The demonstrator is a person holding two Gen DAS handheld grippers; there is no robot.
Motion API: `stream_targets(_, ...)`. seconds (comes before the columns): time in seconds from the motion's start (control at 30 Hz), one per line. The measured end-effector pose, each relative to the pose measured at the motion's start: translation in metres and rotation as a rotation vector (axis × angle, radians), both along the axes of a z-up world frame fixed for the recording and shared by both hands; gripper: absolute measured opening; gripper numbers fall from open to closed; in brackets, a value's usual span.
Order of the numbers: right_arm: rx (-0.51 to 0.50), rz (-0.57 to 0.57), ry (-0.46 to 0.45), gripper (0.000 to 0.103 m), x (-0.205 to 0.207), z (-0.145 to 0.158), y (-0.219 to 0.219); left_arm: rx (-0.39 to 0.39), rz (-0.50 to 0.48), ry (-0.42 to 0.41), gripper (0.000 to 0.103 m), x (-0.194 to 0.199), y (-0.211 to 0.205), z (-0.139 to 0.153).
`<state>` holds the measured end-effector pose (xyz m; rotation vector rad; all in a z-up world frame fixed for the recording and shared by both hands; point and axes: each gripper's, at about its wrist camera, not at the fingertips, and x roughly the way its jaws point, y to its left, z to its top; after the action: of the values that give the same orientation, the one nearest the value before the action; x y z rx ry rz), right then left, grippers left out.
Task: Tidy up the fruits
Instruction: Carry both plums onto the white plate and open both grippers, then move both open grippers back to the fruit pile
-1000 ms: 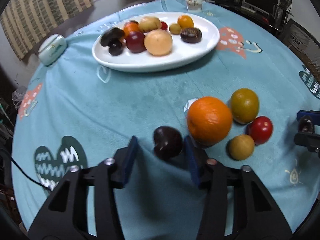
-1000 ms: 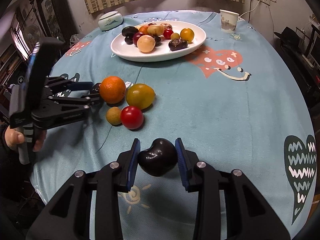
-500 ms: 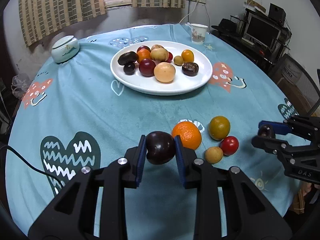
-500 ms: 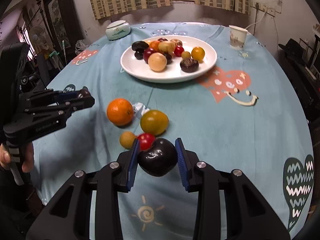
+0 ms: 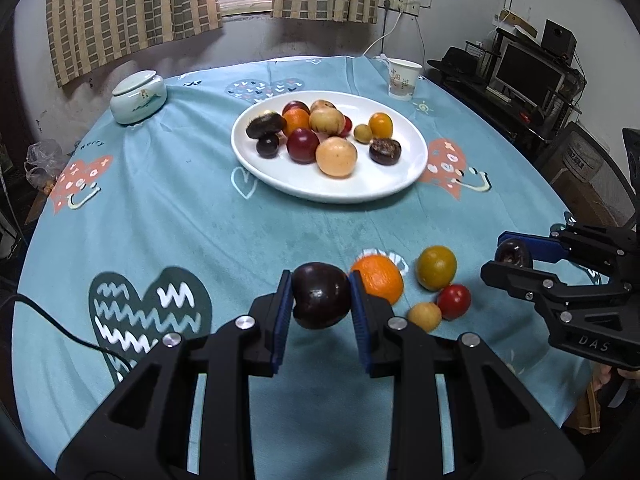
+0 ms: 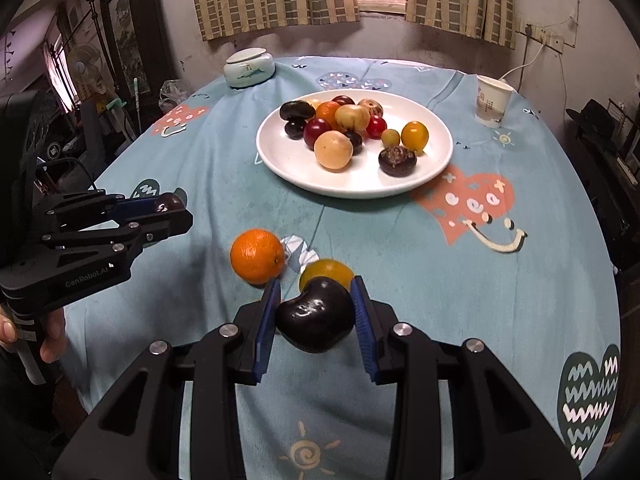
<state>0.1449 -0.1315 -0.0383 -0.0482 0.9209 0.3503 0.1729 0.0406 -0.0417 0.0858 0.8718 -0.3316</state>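
Observation:
My left gripper [image 5: 320, 296] is shut on a dark round plum [image 5: 321, 295], held above the blue tablecloth. My right gripper [image 6: 316, 314] is shut on a glossy black kidney-shaped fruit [image 6: 316, 314], also lifted off the cloth. Loose on the cloth lie an orange [image 5: 378, 280], a yellow-green fruit [image 5: 436, 267], a red tomato [image 5: 454, 301] and a small yellow fruit [image 5: 425, 316]. A white plate [image 5: 360, 192] at the far middle holds several fruits. The right gripper [image 5: 516, 254] shows at the right edge of the left wrist view; the left gripper [image 6: 166, 204] shows at the left of the right wrist view.
A paper cup [image 5: 404, 79] stands behind the plate on the right, a lidded ceramic jar [image 5: 138, 97] at the far left. A small white wrapper [image 6: 298, 250] lies by the orange. A hand [image 6: 48, 336] holds the left gripper's handle. Shelves with a monitor [image 5: 528, 76] stand beyond the table.
Both grippers rose off the cloth with their fruits. The left one closed onto the plum, which lay loose between its fingers a second ago, and lifted it.

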Motion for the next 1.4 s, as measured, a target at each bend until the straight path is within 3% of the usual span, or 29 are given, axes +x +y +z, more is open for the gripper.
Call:
stream_targets(0.17, 0.004, 0.018, -0.013, 0.036, 0.031, 0.008, 0.003, 0.023, 0.004, 0.002, 0.029, 0.037, -0.002, 0.014)
stream_targets(0.3, -0.002, 0.037, -0.001, 0.036, 0.069, 0.010, 0.010, 0.050, 0.015, 0.007, 0.029, 0.089, -0.010, 0.023)
stream_targets(0.6, -0.087, 0.018, 0.016, 0.036, 0.168, -0.013, 0.014, 0.060, 0.031, 0.082, 0.029, 0.179, -0.033, 0.002)
stream_targets(0.77, -0.104, 0.034, 0.005, 0.036, 0.186, -0.022, 0.018, 0.090, 0.011, 0.090, 0.029, 0.193, -0.041, -0.009)
stream_targets(1.03, -0.102, 0.039, -0.004, 0.036, 0.196, -0.025, 0.019, 0.064, 0.031, 0.102, 0.029, 0.203, -0.033, -0.014)
stream_targets(1.1, -0.112, 0.038, -0.017, 0.037, 0.198, -0.025, 0.022, 0.062, 0.034, 0.098, 0.035, 0.204, -0.032, -0.013)
stream_targets(1.13, -0.126, 0.036, -0.031, 0.038, 0.199, -0.025, 0.024, 0.066, 0.037, 0.092, 0.042, 0.203, -0.033, -0.012)
stream_targets(1.17, -0.146, 0.031, -0.040, 0.043, 0.200, -0.025, 0.025, 0.065, 0.040, 0.083, 0.062, 0.203, -0.033, -0.010)
stream_targets(1.2, -0.170, 0.021, -0.055, 0.063, 0.199, -0.024, 0.027, 0.063, 0.046, 0.066, 0.074, 0.201, -0.033, -0.007)
stream_targets(1.23, -0.198, 0.002, -0.086, 0.076, 0.198, -0.022, 0.028, 0.062, 0.052, 0.042, 0.075, 0.199, -0.033, -0.003)
stream_targets(1.27, -0.218, -0.013, -0.124, 0.080, 0.196, -0.019, 0.029, 0.064, 0.049, 0.029, 0.075, 0.197, -0.034, 0.001)
stream_targets(1.33, -0.239, -0.029, -0.163, 0.100, 0.193, -0.013, 0.027, 0.070, 0.050, 0.017, 0.080, 0.194, -0.035, 0.006)
stream_targets(1.4, -0.250, -0.038, -0.199, 0.101, 0.189, -0.007, 0.025, 0.068, 0.055, 0.002, 0.088, 0.191, -0.034, 0.011)
